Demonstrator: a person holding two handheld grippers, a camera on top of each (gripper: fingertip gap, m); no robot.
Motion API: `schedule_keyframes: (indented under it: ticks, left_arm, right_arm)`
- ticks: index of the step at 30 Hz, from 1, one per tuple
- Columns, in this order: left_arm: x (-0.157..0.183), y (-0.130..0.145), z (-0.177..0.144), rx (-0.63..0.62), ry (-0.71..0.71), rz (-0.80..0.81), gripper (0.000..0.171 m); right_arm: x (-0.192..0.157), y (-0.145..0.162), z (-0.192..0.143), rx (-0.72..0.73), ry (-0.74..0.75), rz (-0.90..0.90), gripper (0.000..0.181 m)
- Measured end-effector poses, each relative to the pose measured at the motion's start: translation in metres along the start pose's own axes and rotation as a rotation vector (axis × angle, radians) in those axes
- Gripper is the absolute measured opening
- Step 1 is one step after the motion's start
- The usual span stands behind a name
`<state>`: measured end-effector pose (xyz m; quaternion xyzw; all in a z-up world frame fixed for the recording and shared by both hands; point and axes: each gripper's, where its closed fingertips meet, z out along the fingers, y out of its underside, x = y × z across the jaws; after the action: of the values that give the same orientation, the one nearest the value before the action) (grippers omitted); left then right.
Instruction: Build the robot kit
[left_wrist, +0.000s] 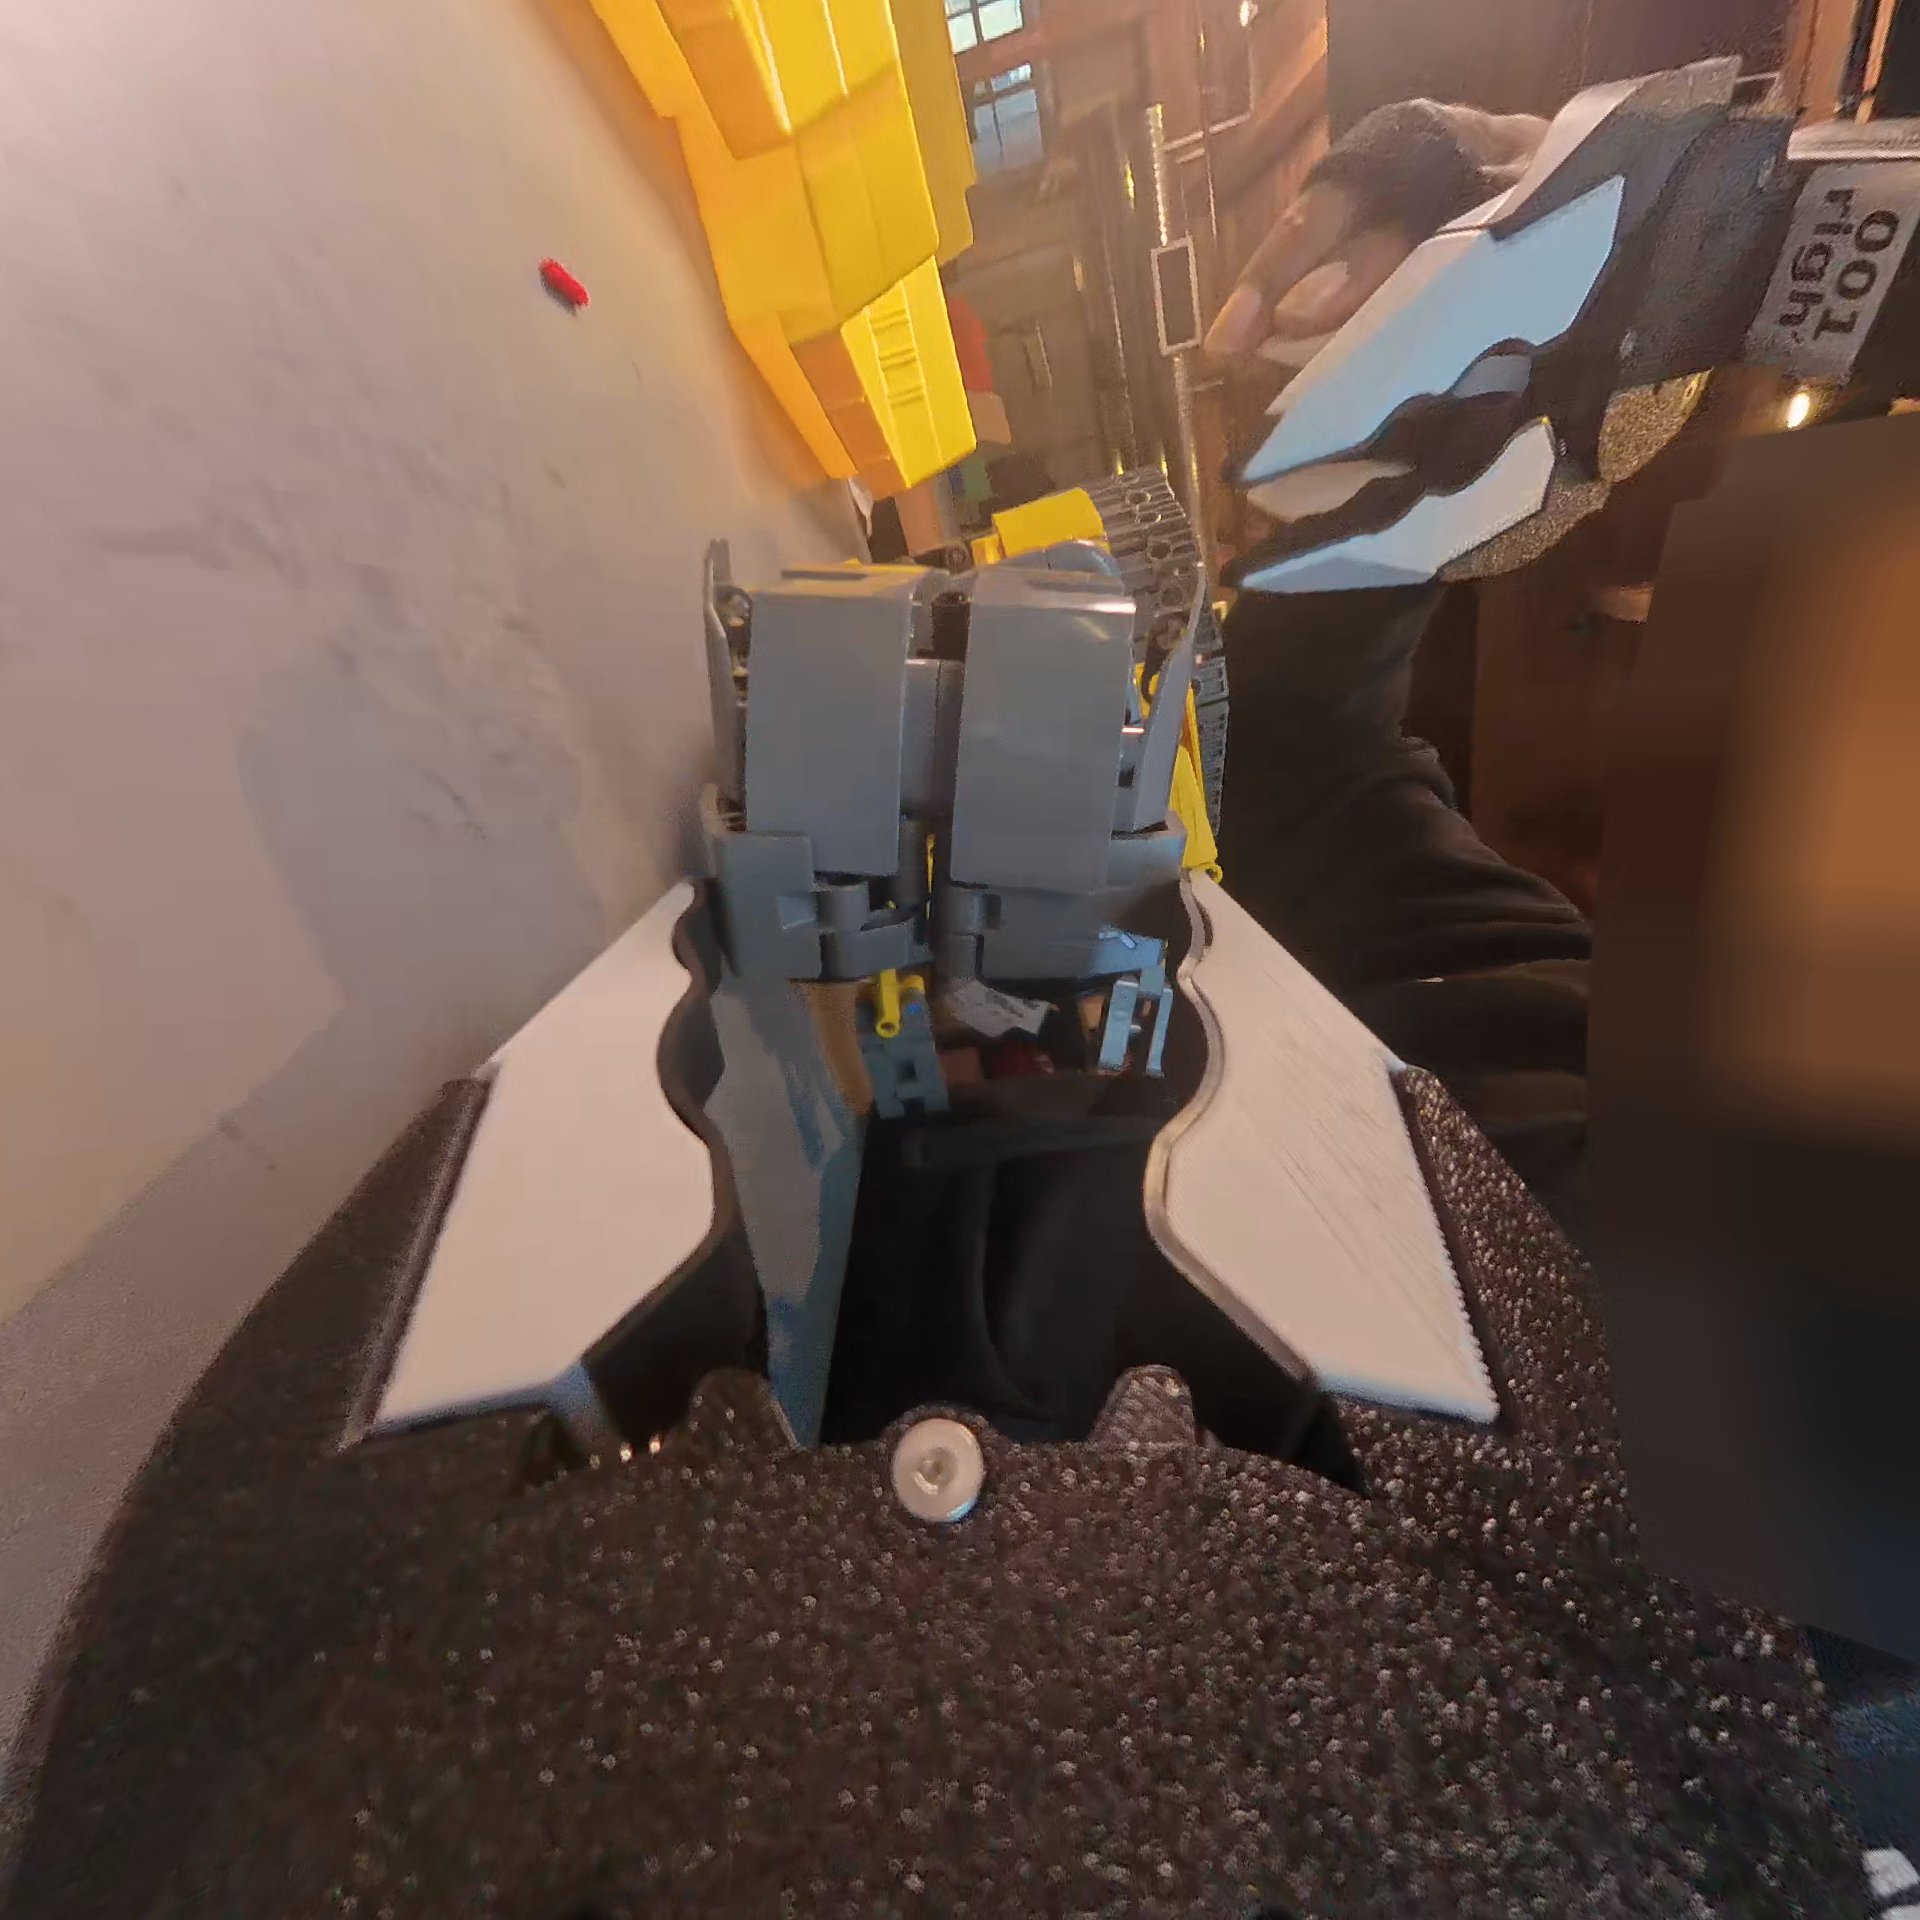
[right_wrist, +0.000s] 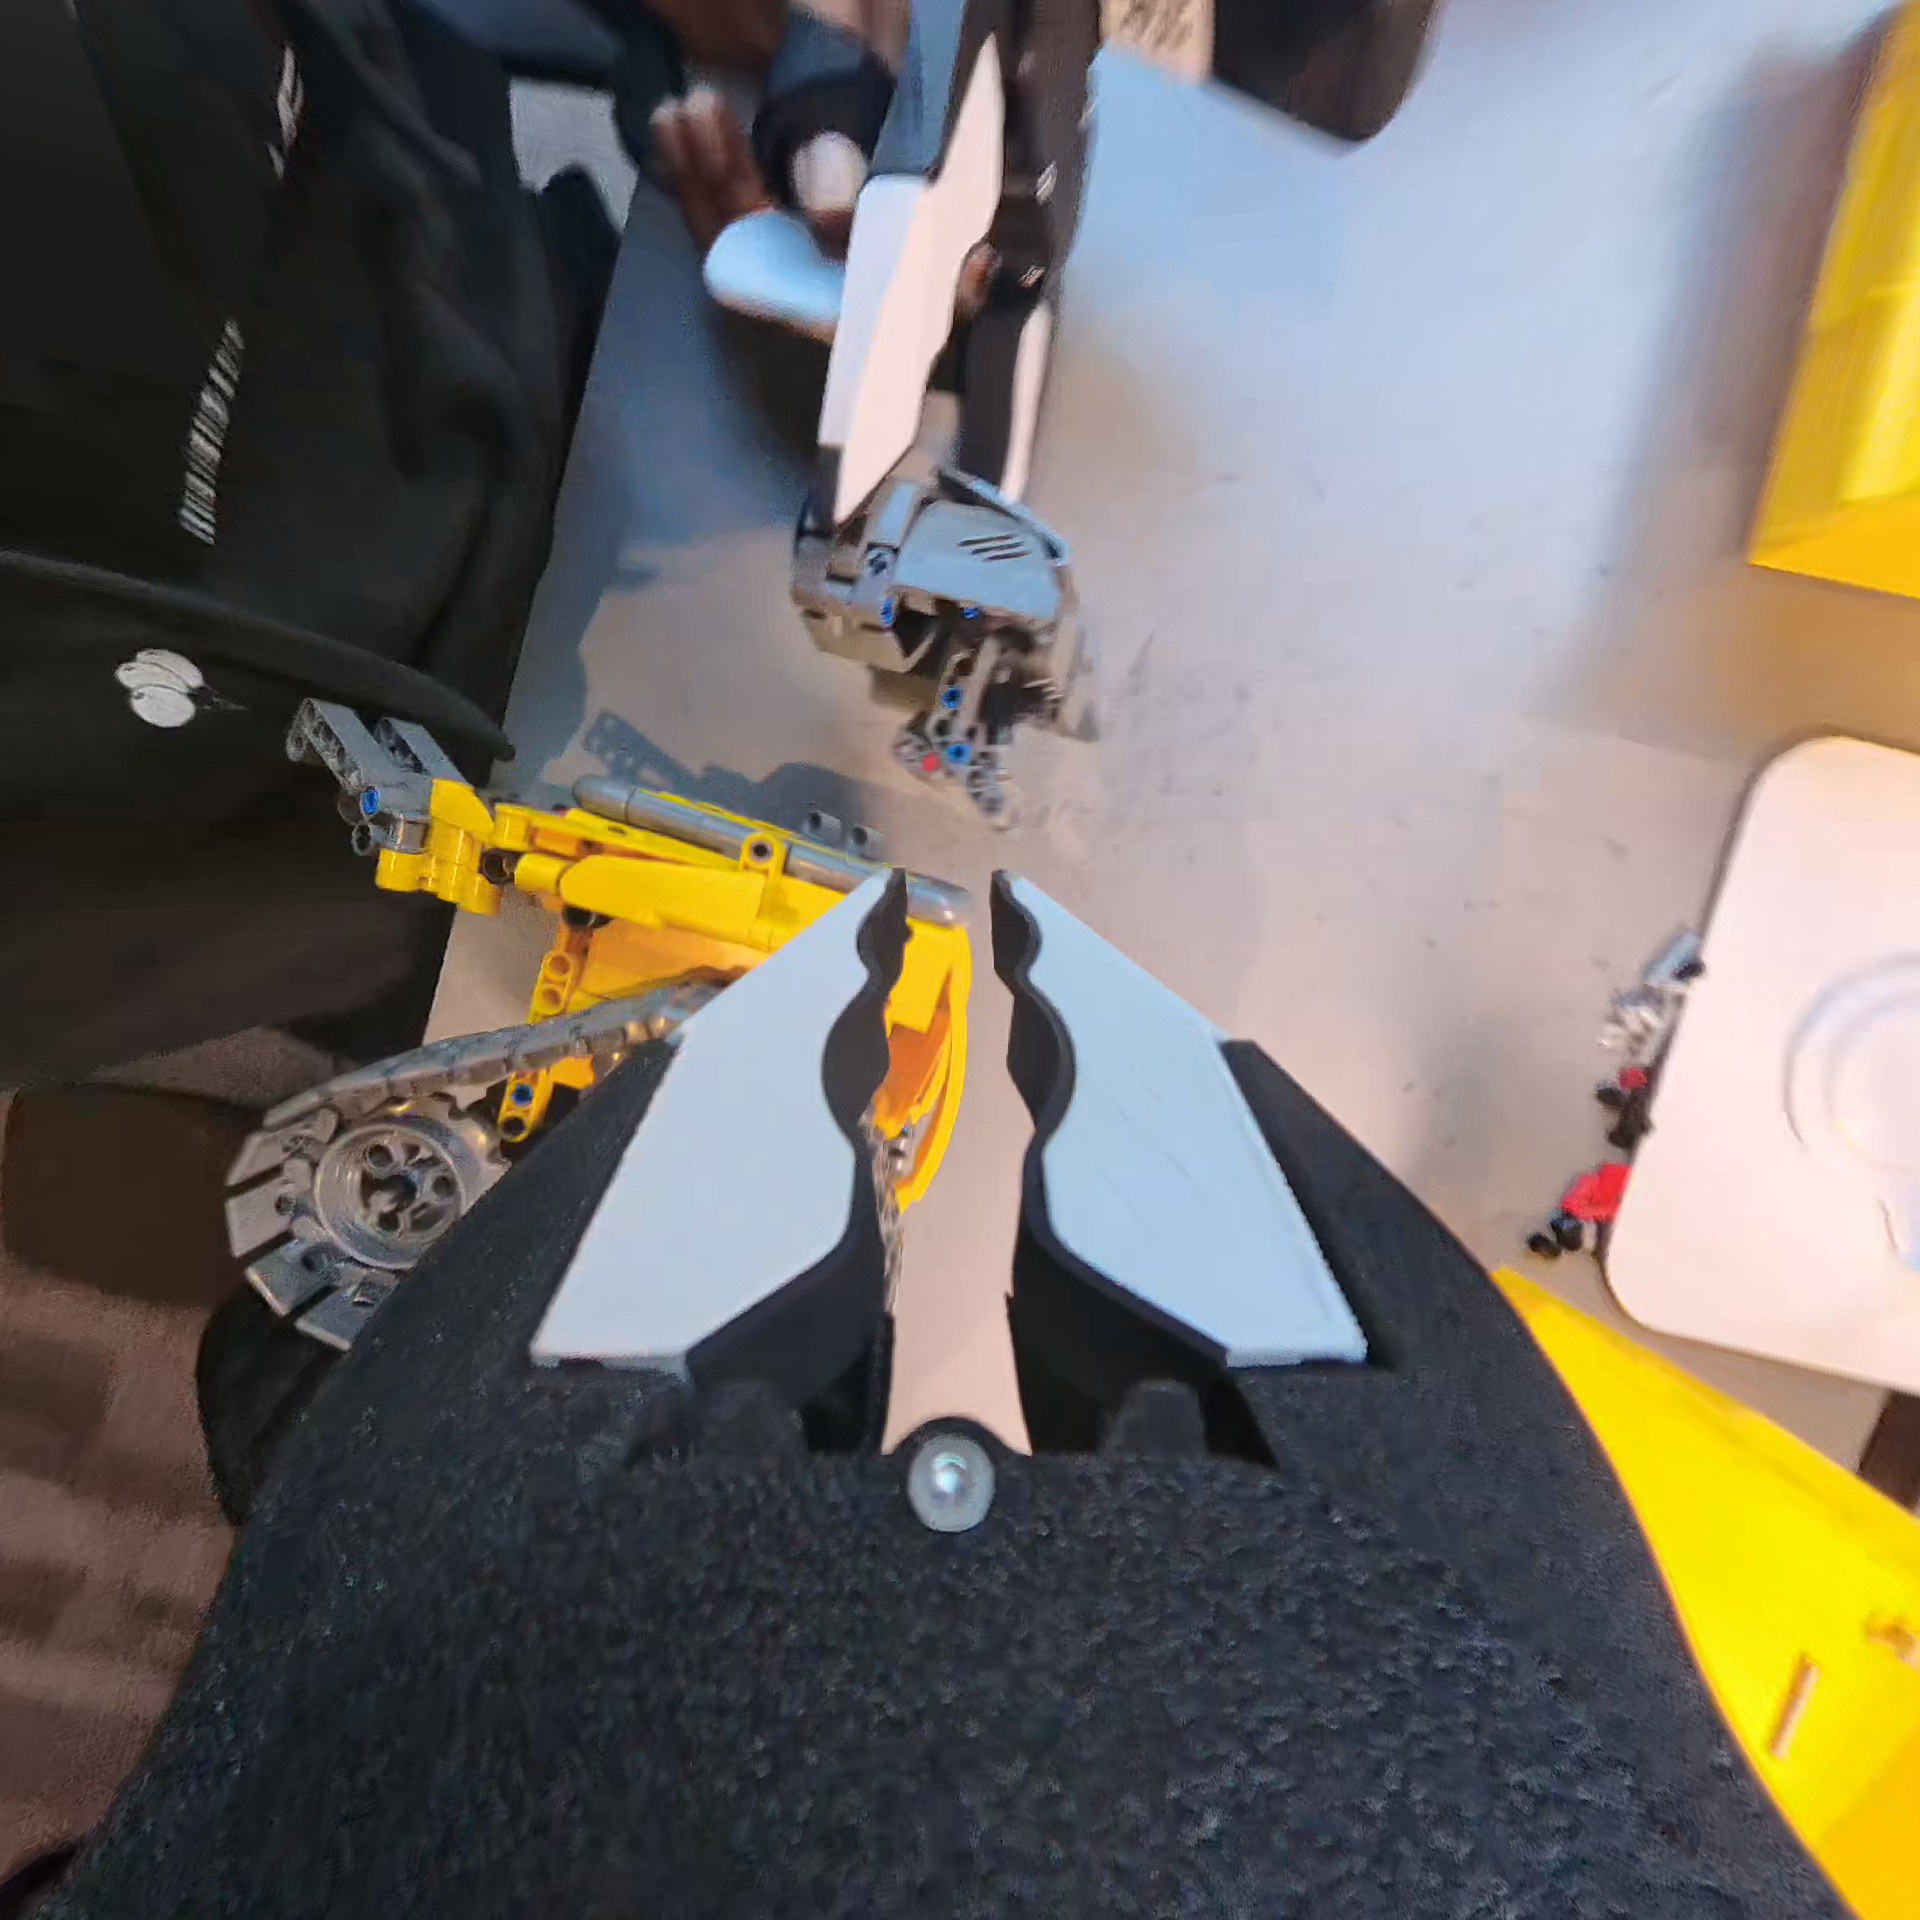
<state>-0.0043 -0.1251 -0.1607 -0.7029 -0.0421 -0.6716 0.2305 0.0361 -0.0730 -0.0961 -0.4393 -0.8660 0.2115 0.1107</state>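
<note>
We see the left claw (left_wrist: 935, 925) gripping a grey plastic brick-built bucket assembly (left_wrist: 914, 769), its jaws pressed on both sides; the right wrist view shows that assembly (right_wrist: 935, 603) held just above the pale bench (right_wrist: 1351, 520). The right claw (right_wrist: 943, 904) holds nothing, its jaws nearly together with a narrow gap, tips just beside a yellow-and-grey brick-built tracked vehicle (right_wrist: 623, 935) lying on the bench edge. A white tray (right_wrist: 1766, 1091) and small red and black loose parts (right_wrist: 1600, 1184) lie to the right.

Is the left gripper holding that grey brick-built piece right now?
Yes, the left gripper has its fingers closed against both sides of the grey brick-built piece, which the right wrist view also shows gripped above the table.
</note>
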Motion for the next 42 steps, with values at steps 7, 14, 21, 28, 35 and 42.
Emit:
schedule_keyframes:
  ticks: [7,14,21,28,35,42]
  left_arm:
    - [0.009,-0.023,-0.036,0.173,-0.045,0.118,0.086]
    - [0.012,-0.028,-0.058,0.262,-0.039,0.138,0.086]
    - [0.013,-0.022,-0.058,0.26,-0.031,0.131,0.086]
    - [0.012,-0.016,-0.048,0.24,-0.022,0.105,0.086]
    - [0.011,0.003,-0.019,0.185,0.023,0.022,0.086]
    - [0.009,0.015,0.009,0.118,0.065,-0.074,0.086]
  right_arm:
    - [-0.016,0.005,0.044,-0.334,-0.391,-0.033,0.013]
    - [-0.024,0.021,0.057,-0.557,-0.628,-0.018,0.009]
    - [-0.022,0.024,0.061,-0.531,-0.686,0.015,0.004]
    - [-0.018,0.019,0.053,-0.451,-0.637,0.016,0.007]
    - [0.007,-0.01,0.027,-0.064,-0.331,-0.031,0.018]
    - [-0.001,0.003,0.046,-0.011,-0.254,-0.089,0.016]
